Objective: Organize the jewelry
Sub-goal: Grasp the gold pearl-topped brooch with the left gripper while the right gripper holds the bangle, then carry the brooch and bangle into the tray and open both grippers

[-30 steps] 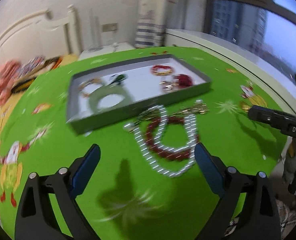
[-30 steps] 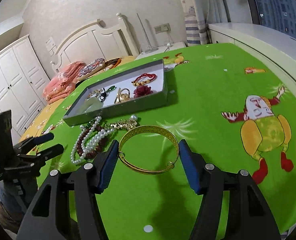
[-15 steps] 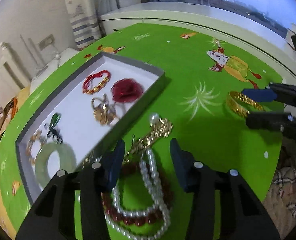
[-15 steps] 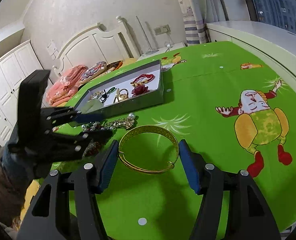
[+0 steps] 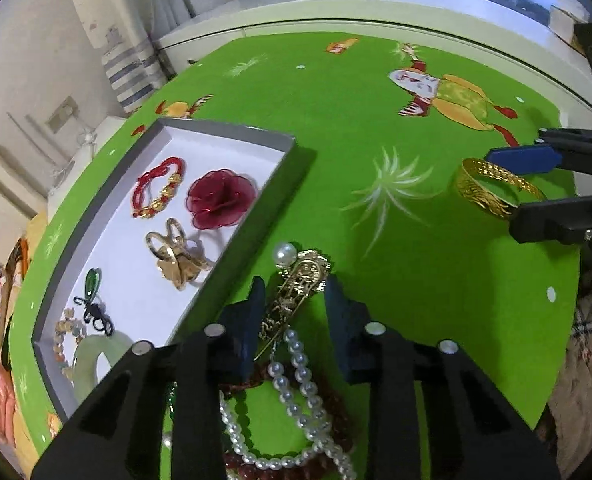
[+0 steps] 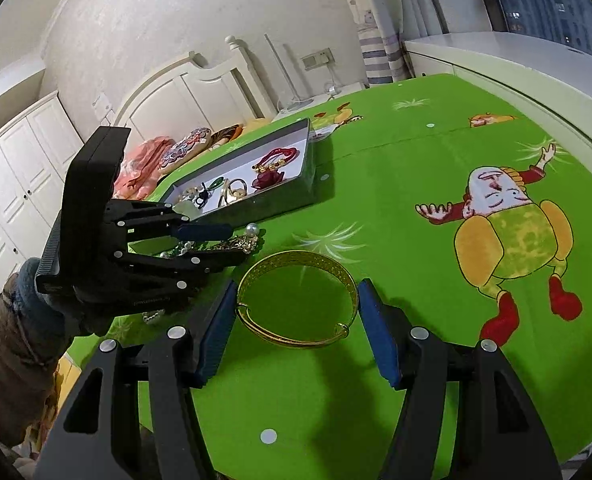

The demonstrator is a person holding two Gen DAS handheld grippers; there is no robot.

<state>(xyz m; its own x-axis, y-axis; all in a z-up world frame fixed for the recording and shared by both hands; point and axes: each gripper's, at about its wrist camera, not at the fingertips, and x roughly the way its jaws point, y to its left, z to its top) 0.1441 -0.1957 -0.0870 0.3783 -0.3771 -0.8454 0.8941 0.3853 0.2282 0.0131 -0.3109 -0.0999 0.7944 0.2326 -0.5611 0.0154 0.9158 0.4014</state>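
Gold brooch [image 5: 302, 280] sits between the narrowed left claw [image 5: 294, 300], contact unclear; right claw [image 6: 292, 316] gapes around bangle [image 6: 296, 300].

A home bedroom: white headboard [image 6: 200, 80], wardrobe [image 6: 20, 168], folded bedding [image 6: 144, 160]

**A:** ok so do we see any readable text anywhere here? labels, brands, numbers?

**B:** nope, nothing we can read. There's faint grey lettering on the black body of the left gripper [image 6: 216, 244] in the right wrist view, but it's too small and blurry for us to make out.
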